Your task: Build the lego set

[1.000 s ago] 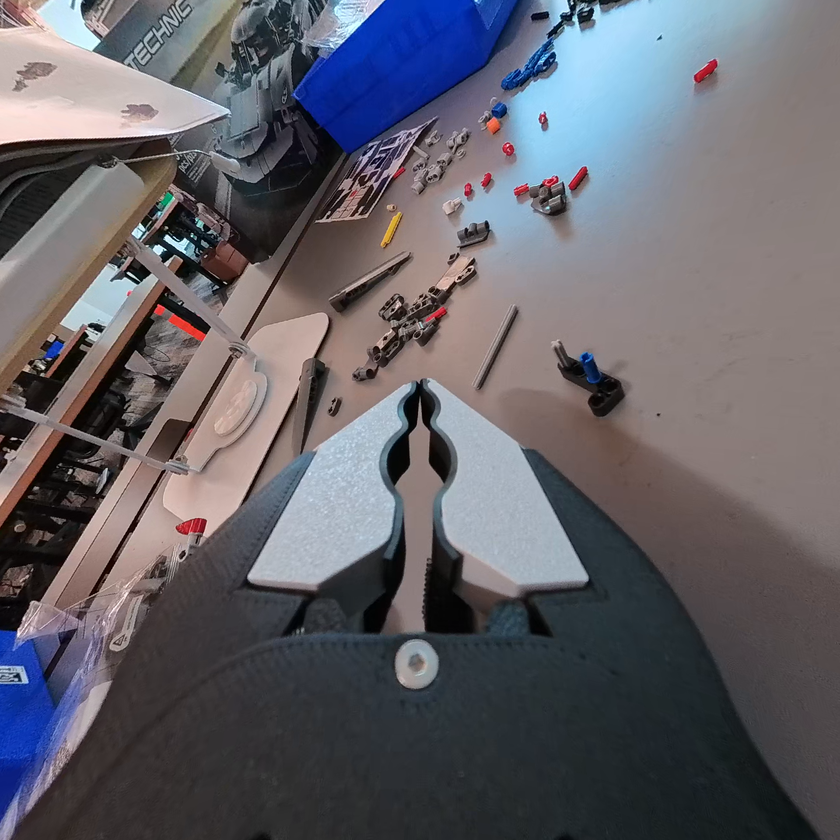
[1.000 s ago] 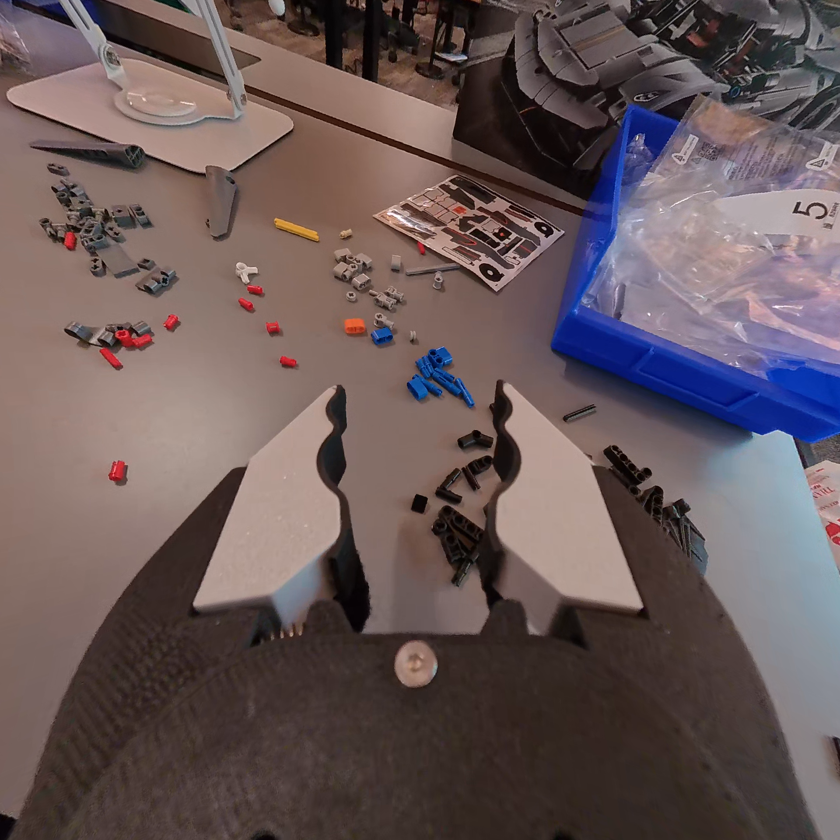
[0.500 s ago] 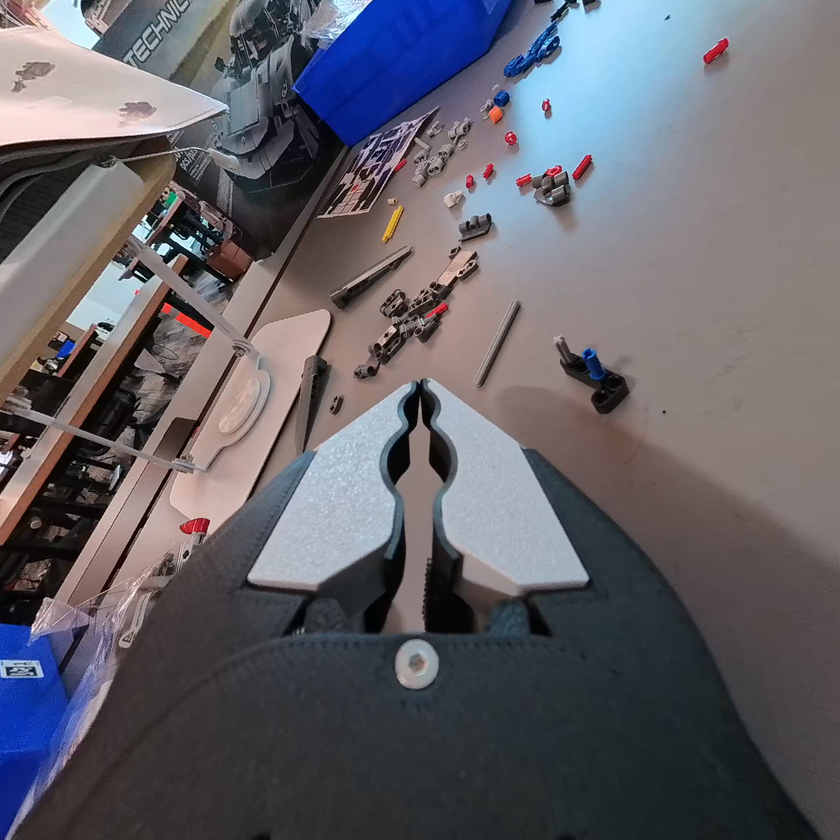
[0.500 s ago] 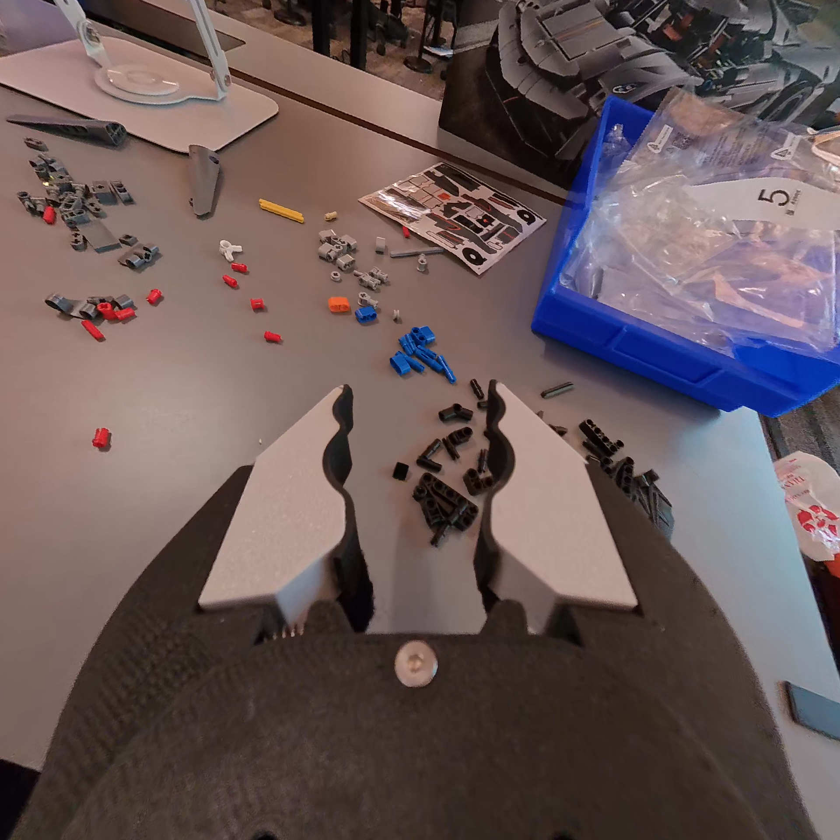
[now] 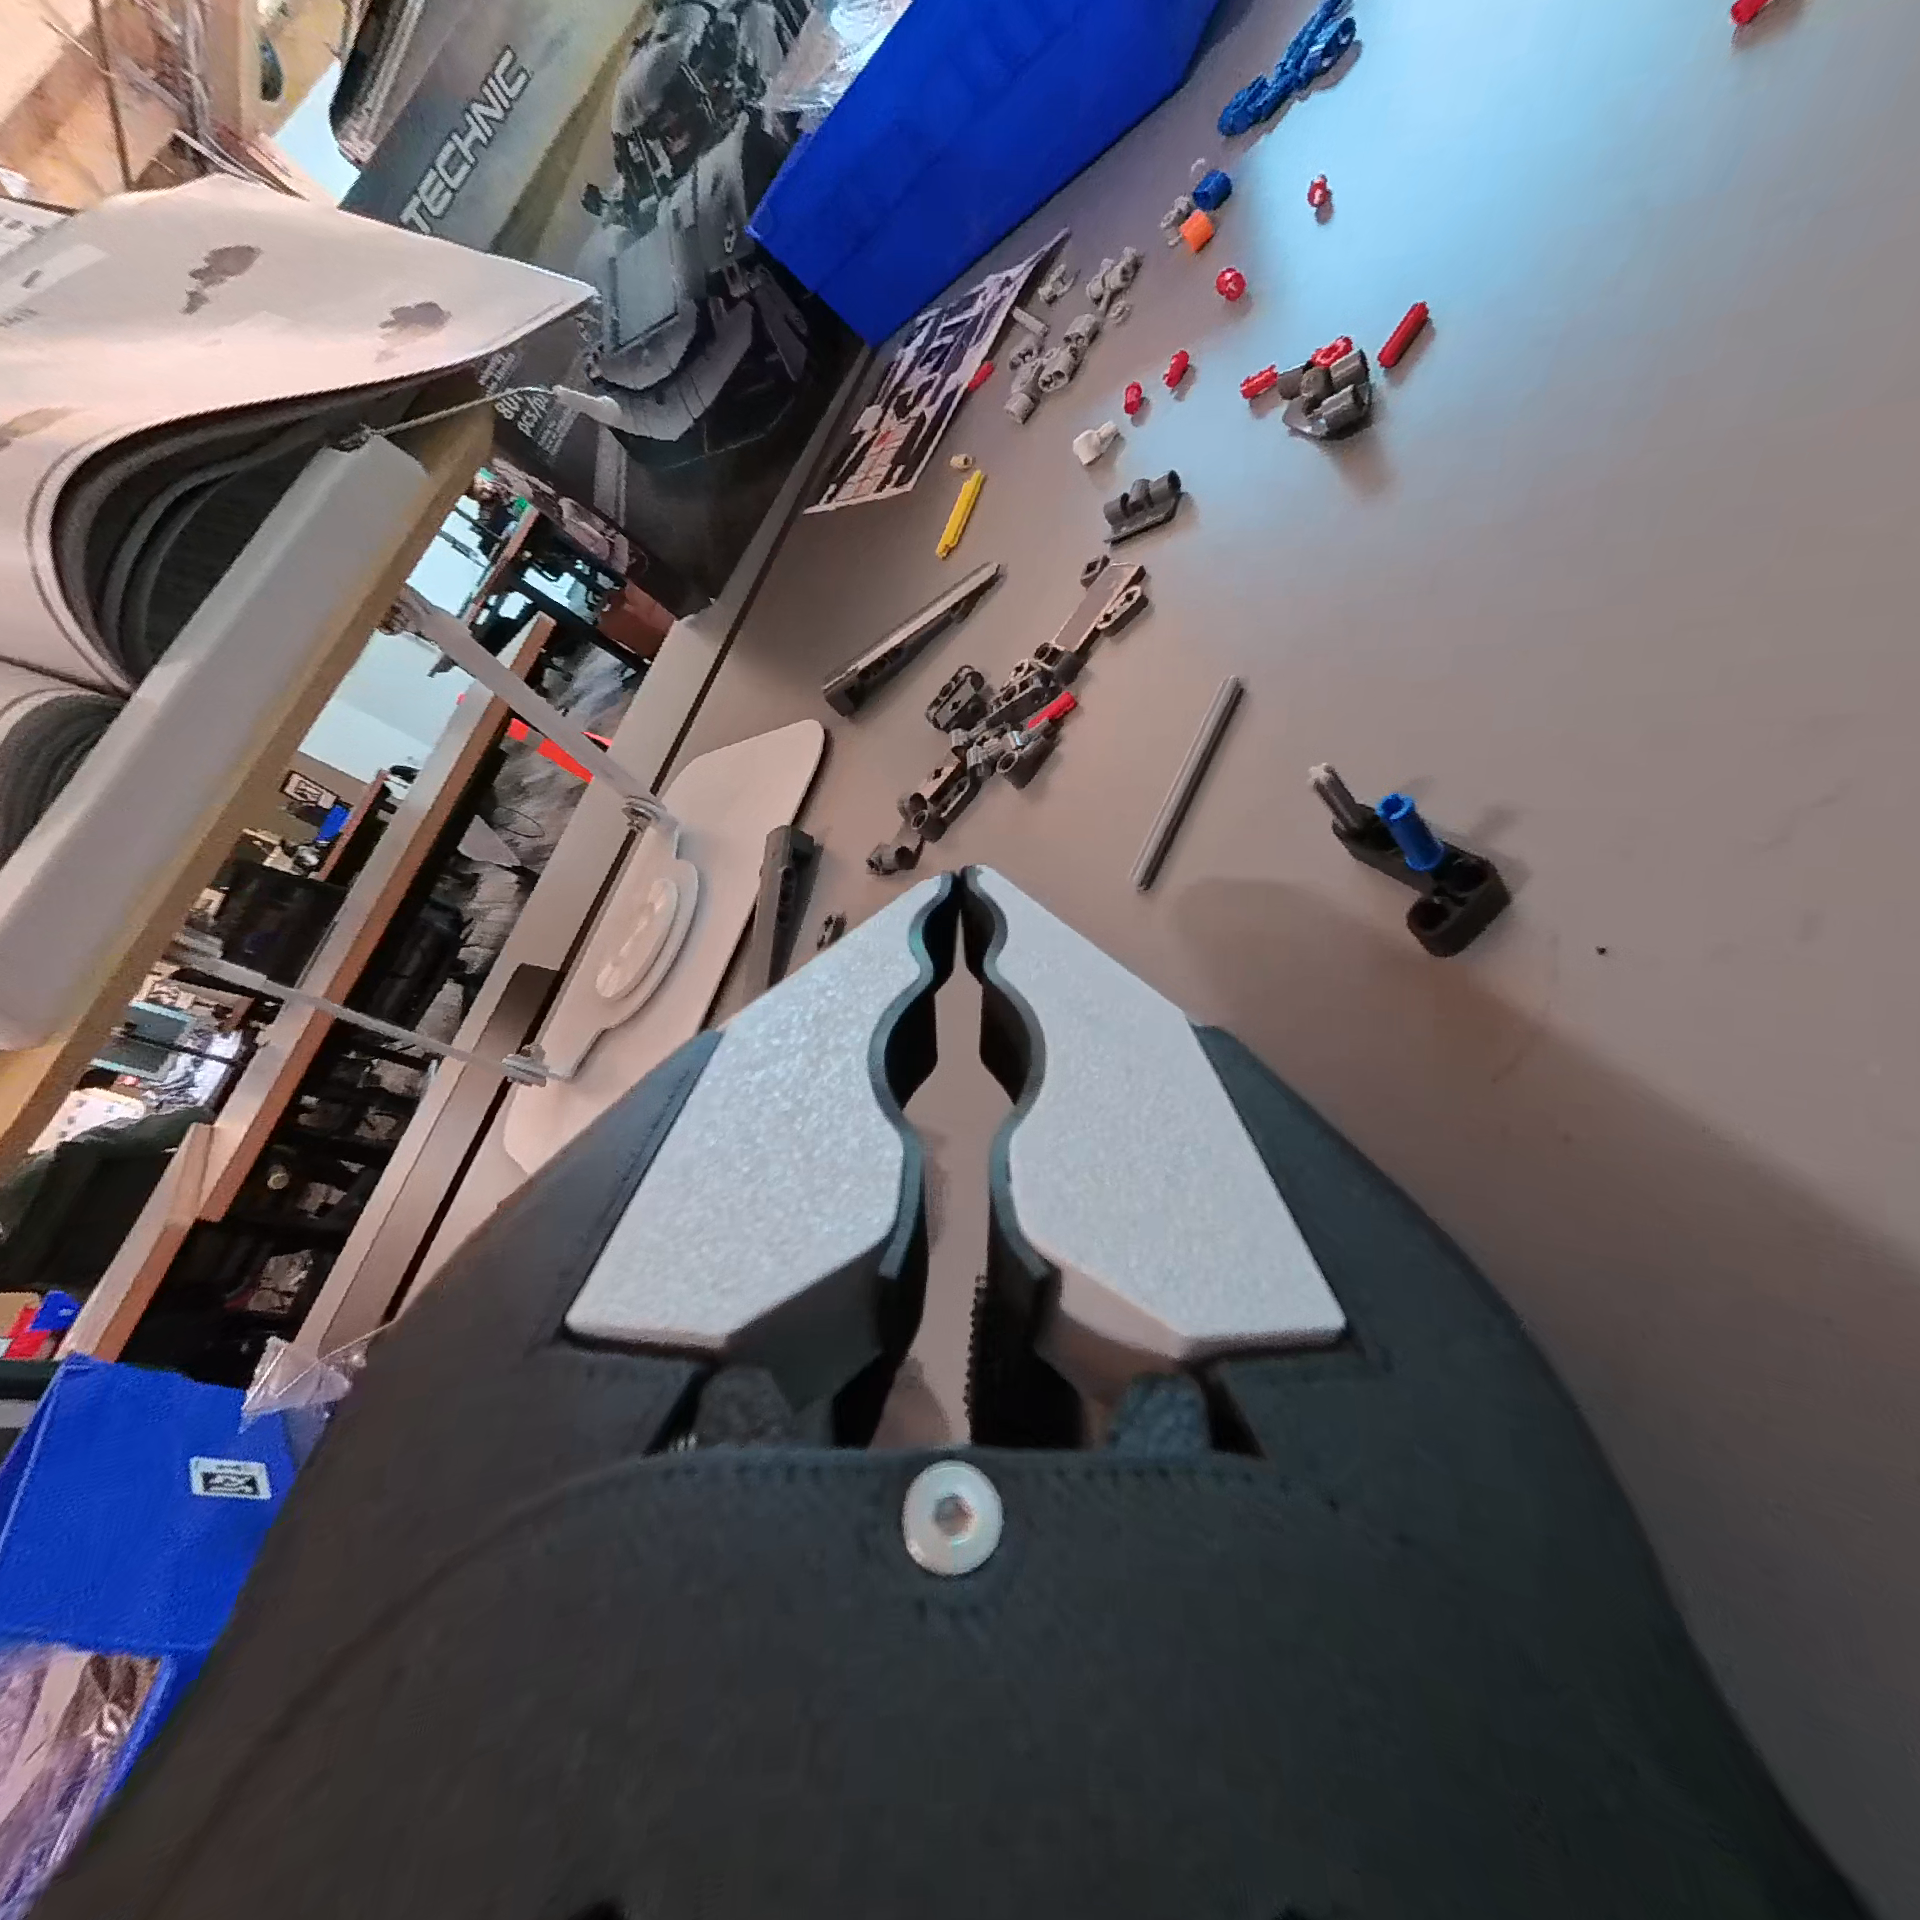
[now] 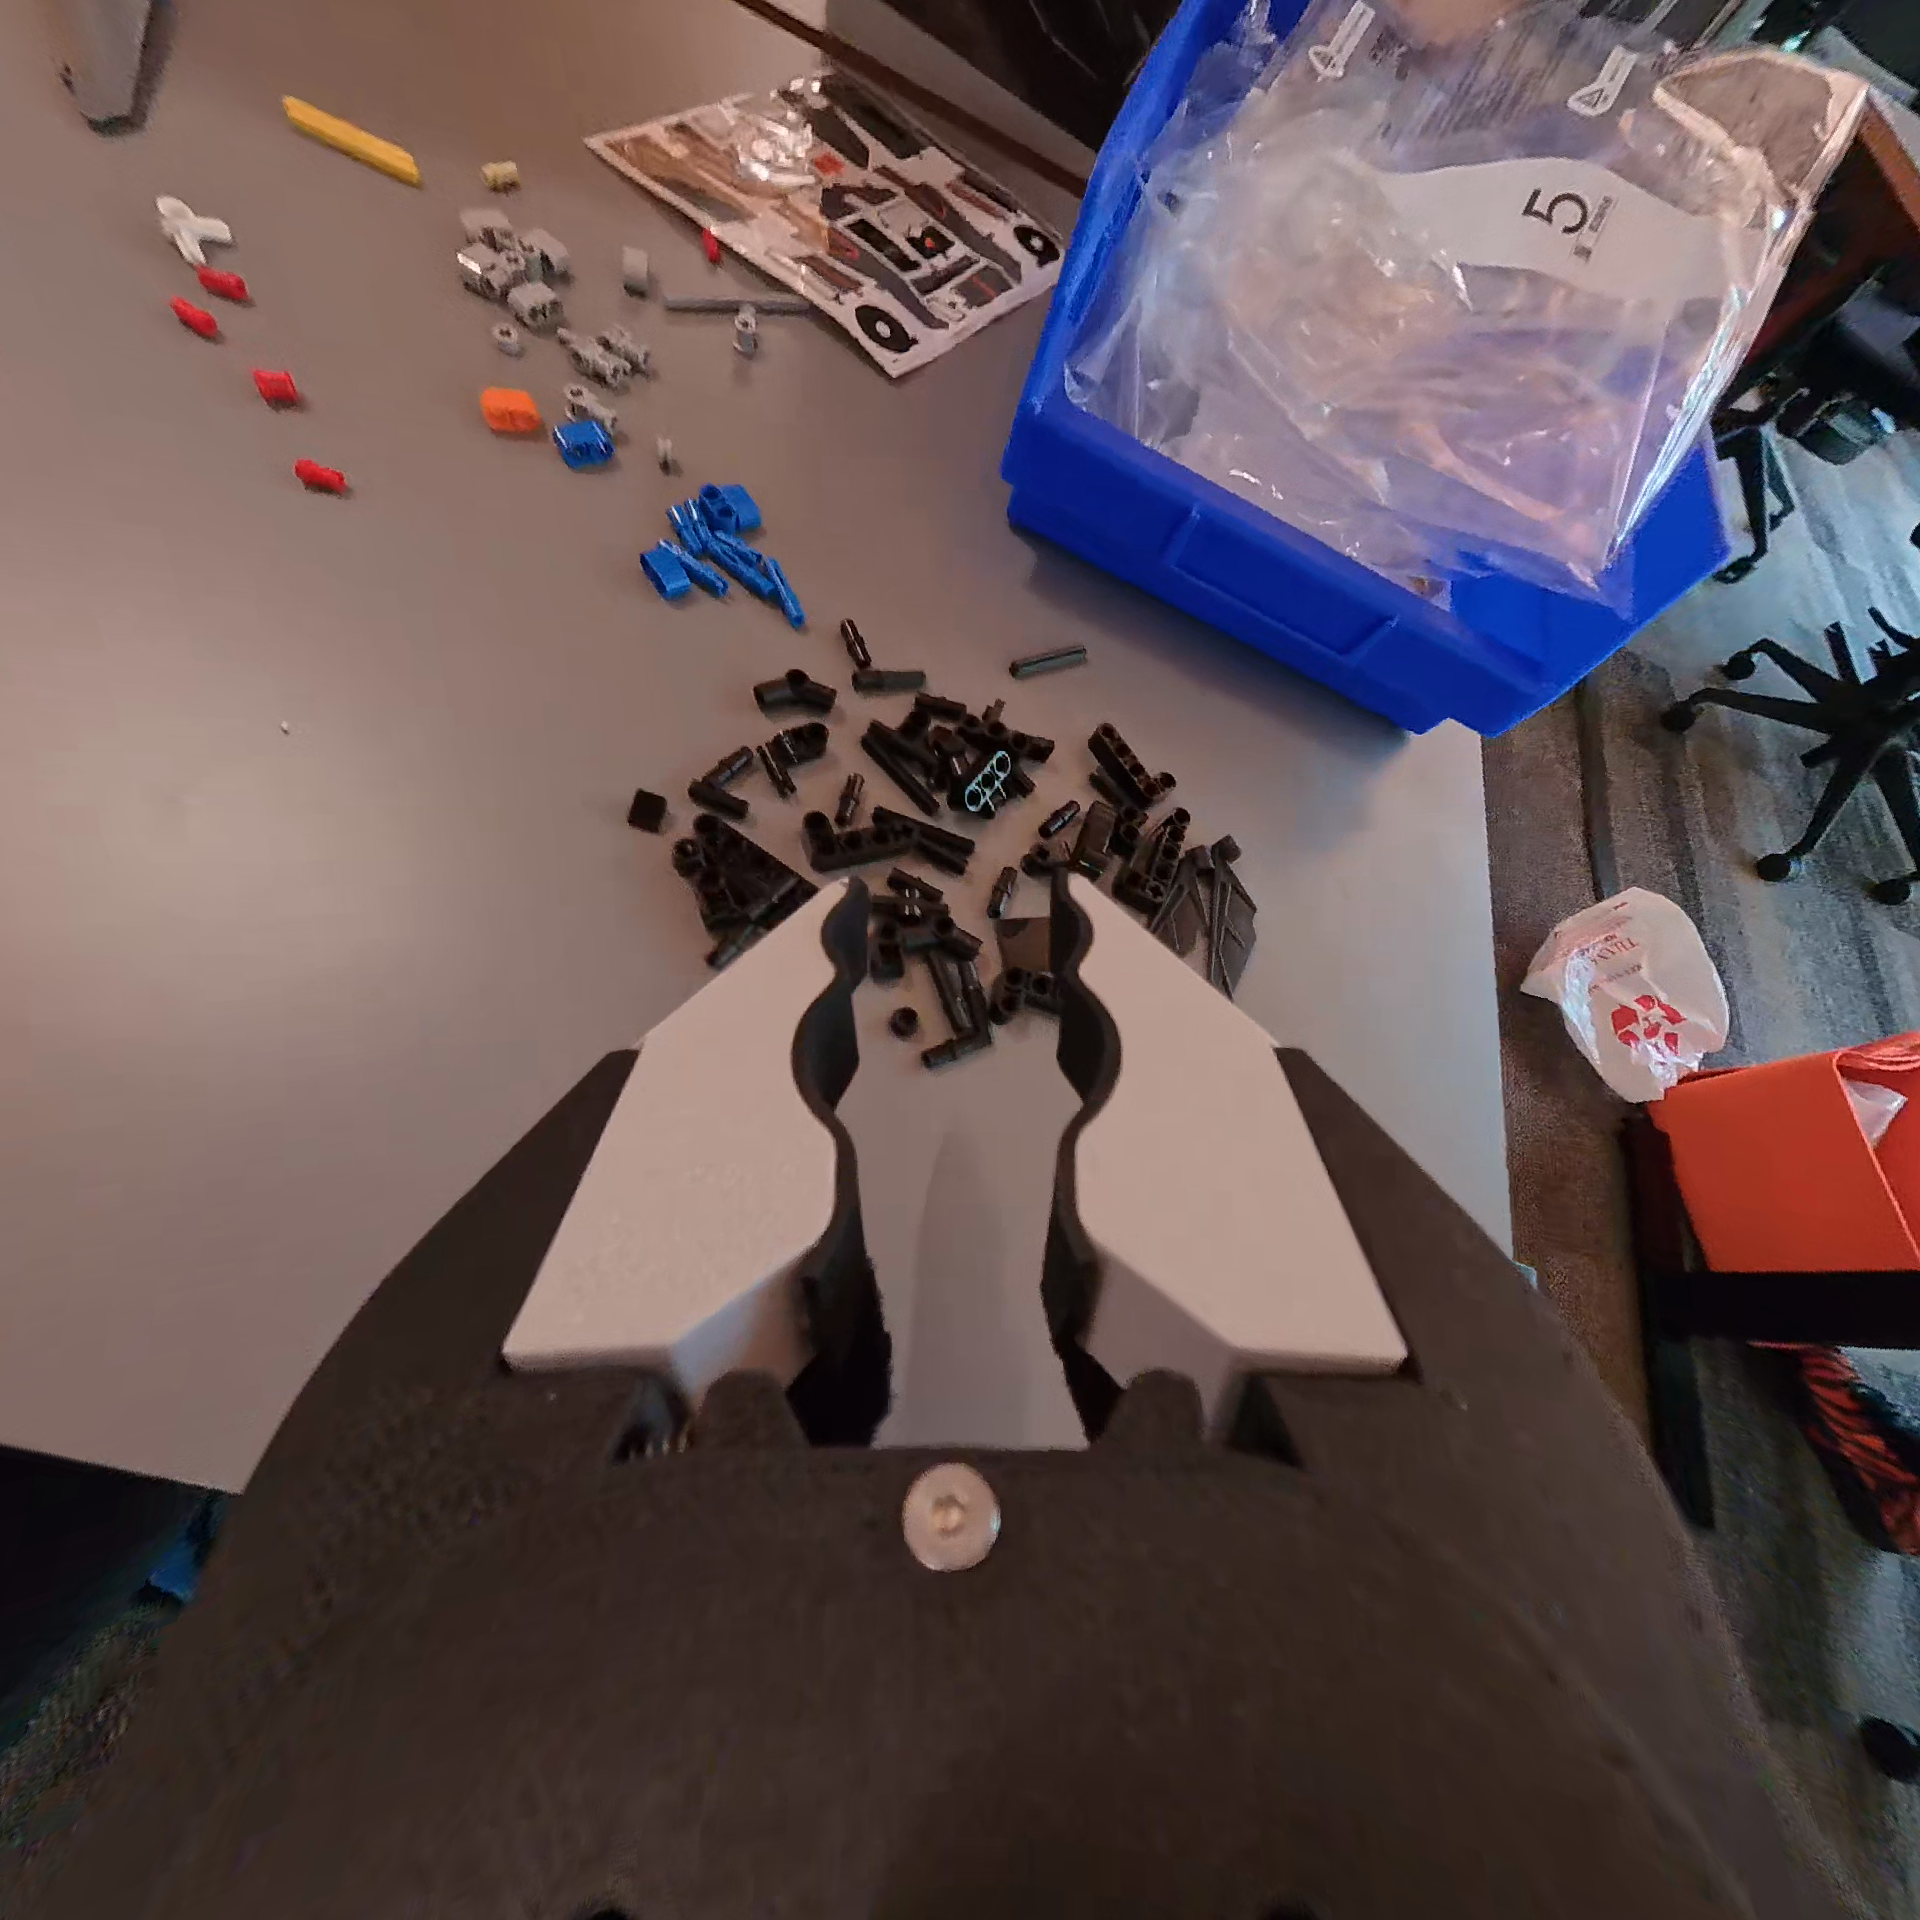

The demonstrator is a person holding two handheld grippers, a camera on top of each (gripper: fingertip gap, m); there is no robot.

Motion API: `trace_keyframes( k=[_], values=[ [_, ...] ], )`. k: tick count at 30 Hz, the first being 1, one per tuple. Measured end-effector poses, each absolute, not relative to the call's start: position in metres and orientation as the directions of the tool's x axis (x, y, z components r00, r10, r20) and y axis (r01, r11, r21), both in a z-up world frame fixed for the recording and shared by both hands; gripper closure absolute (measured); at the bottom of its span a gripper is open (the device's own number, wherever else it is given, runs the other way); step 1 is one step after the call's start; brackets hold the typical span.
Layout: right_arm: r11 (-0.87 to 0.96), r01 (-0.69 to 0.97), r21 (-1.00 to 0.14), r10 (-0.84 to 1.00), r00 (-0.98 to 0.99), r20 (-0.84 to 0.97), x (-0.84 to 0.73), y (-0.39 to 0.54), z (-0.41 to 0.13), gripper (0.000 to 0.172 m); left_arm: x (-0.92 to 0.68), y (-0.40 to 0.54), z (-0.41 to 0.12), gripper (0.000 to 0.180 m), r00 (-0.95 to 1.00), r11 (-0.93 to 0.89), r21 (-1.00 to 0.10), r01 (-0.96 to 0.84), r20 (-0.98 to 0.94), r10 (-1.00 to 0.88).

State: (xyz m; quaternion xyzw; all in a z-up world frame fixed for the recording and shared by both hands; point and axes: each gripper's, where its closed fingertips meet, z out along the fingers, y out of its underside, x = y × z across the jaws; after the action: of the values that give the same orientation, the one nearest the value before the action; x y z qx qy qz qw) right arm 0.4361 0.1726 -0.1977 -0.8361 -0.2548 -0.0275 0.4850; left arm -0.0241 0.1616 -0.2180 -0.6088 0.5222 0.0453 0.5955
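My right gripper (image 6: 956, 902) is open above a pile of small black building pieces (image 6: 935, 831) on the grey table (image 6: 312, 779). Several black pieces lie between its fingers (image 6: 1143, 1039), and neither pad presses on any. My left gripper (image 5: 958, 878) is shut with nothing between its tips, low over the table (image 5: 1558, 623). Nearest to it are a cluster of dark grey pieces (image 5: 987, 748), a thin grey axle (image 5: 1190, 779) and a black angled piece with a blue pin (image 5: 1423, 862).
A blue bin (image 6: 1299, 561) full of clear plastic bags stands at the right, by the table's edge. A sticker sheet (image 6: 831, 208), blue pieces (image 6: 717, 551), grey pieces (image 6: 530, 281) and red pins (image 6: 275, 384) lie scattered. A white lamp base (image 5: 675, 904) sits left. About 45 centimetres separates my left fingertips from my right.
My right gripper moved forward and down over the black pile while its fingers narrowed. My left gripper stayed shut and barely shifted.
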Motion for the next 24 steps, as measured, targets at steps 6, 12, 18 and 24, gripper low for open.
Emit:
trace_keyframes(
  k=[6,12,18,24],
  values=[
    [-0.429,0.536,-0.727,0.499,0.812,0.304,0.443,0.181,-0.216,0.150,-0.023,0.163,-0.217,0.180,0.441,0.281,-0.645,-0.711,-0.720,-0.536],
    [-0.417,0.588,-0.693,0.556,0.769,0.317,0.443,0.197,-0.222,0.141,-0.023,0.164,-0.217,0.180,0.439,0.285,-0.633,-0.720,-0.733,-0.520],
    [-0.405,0.619,-0.673,0.595,0.737,0.320,0.441,0.209,-0.222,0.144,-0.020,0.163,-0.220,0.180,0.414,0.296,-0.610,-0.735,-0.750,-0.516],
    [-0.411,0.661,-0.628,0.636,0.701,0.322,0.432,0.221,-0.229,0.151,-0.020,0.162,-0.220,0.180,0.417,0.297,-0.617,-0.729,-0.744,-0.523]
  ],
)
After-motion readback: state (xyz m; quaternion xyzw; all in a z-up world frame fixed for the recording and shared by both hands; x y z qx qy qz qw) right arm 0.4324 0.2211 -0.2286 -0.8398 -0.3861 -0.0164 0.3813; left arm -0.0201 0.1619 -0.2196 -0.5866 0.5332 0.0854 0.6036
